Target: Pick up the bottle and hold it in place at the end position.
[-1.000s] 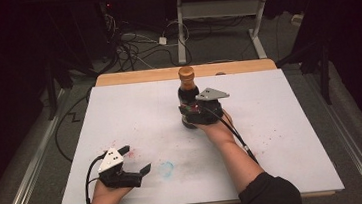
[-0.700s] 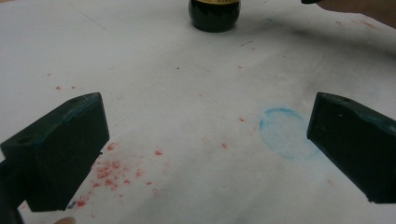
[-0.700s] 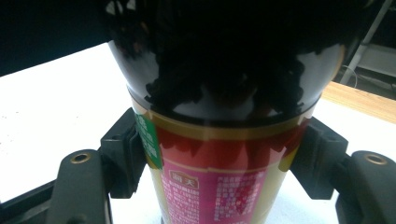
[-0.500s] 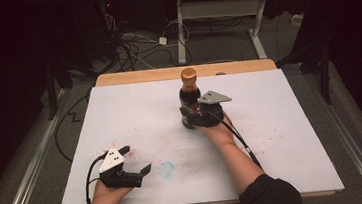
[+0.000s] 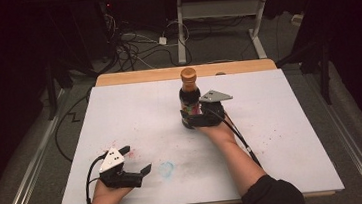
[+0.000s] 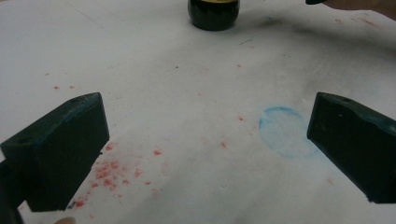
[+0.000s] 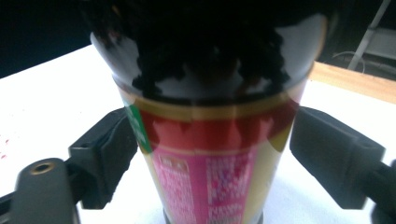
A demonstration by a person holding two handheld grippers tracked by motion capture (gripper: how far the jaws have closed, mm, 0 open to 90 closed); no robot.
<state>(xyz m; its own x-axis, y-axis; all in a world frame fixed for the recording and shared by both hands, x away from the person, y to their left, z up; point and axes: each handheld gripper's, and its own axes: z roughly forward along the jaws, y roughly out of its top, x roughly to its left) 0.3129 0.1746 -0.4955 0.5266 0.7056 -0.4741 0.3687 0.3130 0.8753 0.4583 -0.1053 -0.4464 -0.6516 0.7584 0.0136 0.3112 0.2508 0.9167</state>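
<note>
A dark sauce bottle (image 5: 189,95) with an orange-brown cap and a red, pink and yellow label (image 7: 212,154) stands upright on the white table sheet (image 5: 134,111), middle rear. My right gripper (image 5: 196,118) is at its lower body, a black jaw pressed against each side of the label, shut on it (image 7: 212,161). My left gripper (image 5: 135,159) rests at the front left, far from the bottle, its jaws wide open over bare sheet (image 6: 205,144). The bottle's base (image 6: 213,14) shows at the top of the left gripper view.
A faint blue ring (image 5: 166,168) is drawn on the sheet just right of the left gripper, with red speckles (image 6: 109,170) around. A wooden table edge (image 5: 141,76) runs along the back. Cables and desk legs (image 5: 180,26) lie on the floor beyond.
</note>
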